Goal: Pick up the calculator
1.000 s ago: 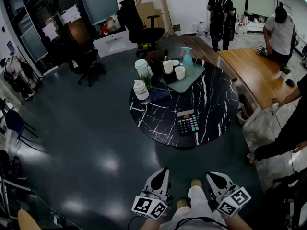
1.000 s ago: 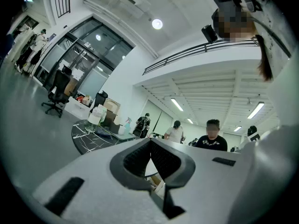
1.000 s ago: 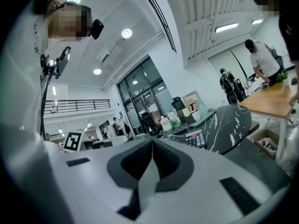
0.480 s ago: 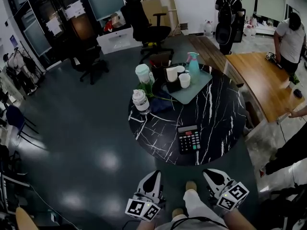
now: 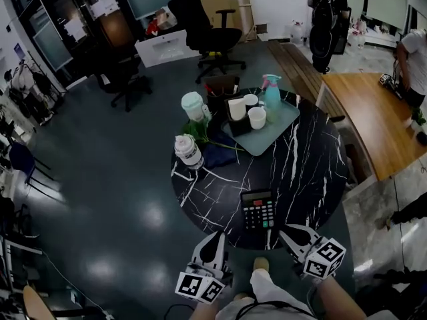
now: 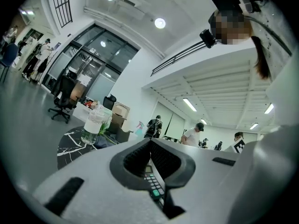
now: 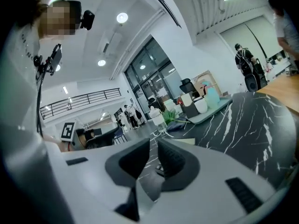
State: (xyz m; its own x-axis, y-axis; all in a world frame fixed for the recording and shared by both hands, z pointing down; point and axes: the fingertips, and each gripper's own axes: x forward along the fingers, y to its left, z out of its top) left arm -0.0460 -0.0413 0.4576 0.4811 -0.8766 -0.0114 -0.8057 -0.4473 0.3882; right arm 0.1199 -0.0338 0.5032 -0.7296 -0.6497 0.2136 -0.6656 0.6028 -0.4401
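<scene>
The black calculator (image 5: 258, 209) with one green key lies flat near the front edge of the round black marble table (image 5: 313, 172). My left gripper (image 5: 215, 242) hangs just short of the table's rim, left of the calculator, and is shut with nothing held. In the left gripper view the calculator (image 6: 154, 183) shows in the slit behind the gripper's (image 6: 150, 143) closed tips. My right gripper (image 5: 291, 233) is at the rim, right of the calculator. Its jaws are opening, and the right gripper view shows a narrow, empty gap in the gripper (image 7: 153, 146).
At the table's far side a grey tray (image 5: 283, 122) carries white cups and a teal spray bottle (image 5: 271, 90). A lidded jar (image 5: 187, 151) stands at the left rim. A wooden table (image 5: 373, 119) is to the right, and an office chair (image 5: 207, 35) and people stand further back.
The table and calculator have come closer in the head view. Both grippers have moved forward to the table's front edge, one on each side of the calculator.
</scene>
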